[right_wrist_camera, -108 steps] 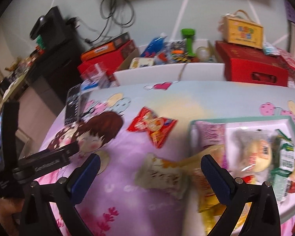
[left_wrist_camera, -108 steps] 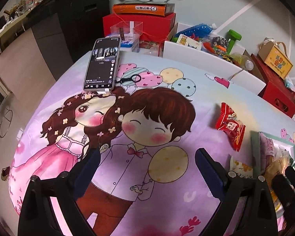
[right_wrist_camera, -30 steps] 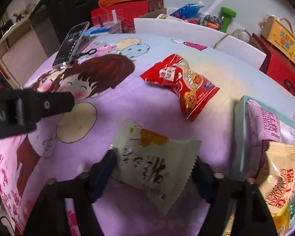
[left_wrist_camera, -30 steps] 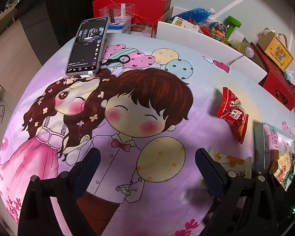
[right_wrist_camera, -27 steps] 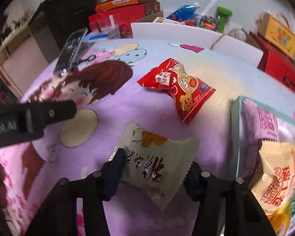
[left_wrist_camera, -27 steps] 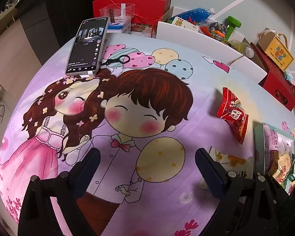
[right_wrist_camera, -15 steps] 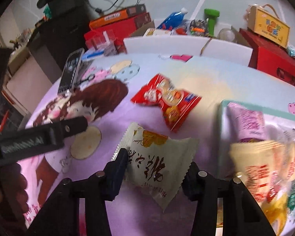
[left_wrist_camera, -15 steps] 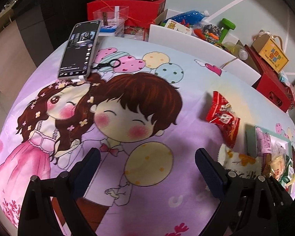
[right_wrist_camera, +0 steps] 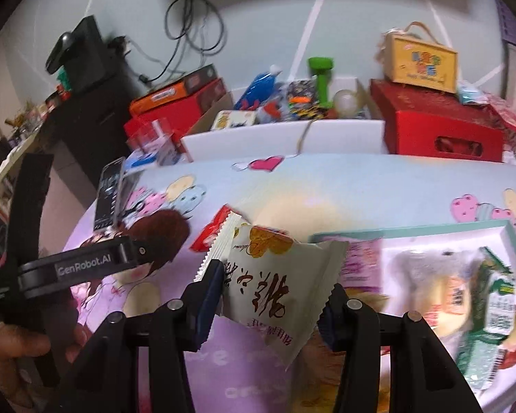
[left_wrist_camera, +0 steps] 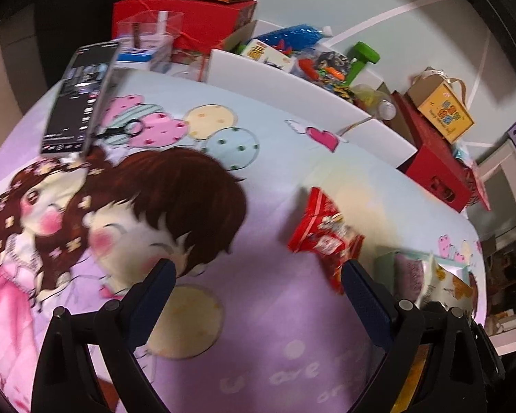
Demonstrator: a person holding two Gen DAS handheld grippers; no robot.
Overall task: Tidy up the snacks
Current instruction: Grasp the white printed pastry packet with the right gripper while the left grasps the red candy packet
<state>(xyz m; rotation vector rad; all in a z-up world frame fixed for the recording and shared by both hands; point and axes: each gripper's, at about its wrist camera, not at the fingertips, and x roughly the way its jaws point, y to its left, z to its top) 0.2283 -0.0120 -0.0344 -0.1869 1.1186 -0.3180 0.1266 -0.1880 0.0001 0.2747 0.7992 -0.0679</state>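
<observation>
My right gripper (right_wrist_camera: 271, 292) is shut on a cream snack packet (right_wrist_camera: 275, 275) and holds it in the air beside the teal tray (right_wrist_camera: 412, 232); the packet also shows in the left wrist view (left_wrist_camera: 443, 284). The tray holds several snack packs, among them a pink one (right_wrist_camera: 361, 258) and a green one (right_wrist_camera: 495, 296). A red snack packet (left_wrist_camera: 323, 237) lies on the cartoon tablecloth left of the tray, half hidden behind the held packet in the right wrist view (right_wrist_camera: 211, 230). My left gripper (left_wrist_camera: 258, 282) is open and empty above the cloth.
A phone (left_wrist_camera: 81, 98) lies at the far left of the table with small scissors (left_wrist_camera: 120, 130) beside it. Behind the table stand red boxes (right_wrist_camera: 440, 127), a white box (left_wrist_camera: 292, 86) of toys, a green dumbbell (right_wrist_camera: 321, 72) and a yellow carton (right_wrist_camera: 419, 58).
My right gripper closed on the cream packet, lifted it off the cloth and carried it right towards the tray. My left gripper drifted slightly right, still open.
</observation>
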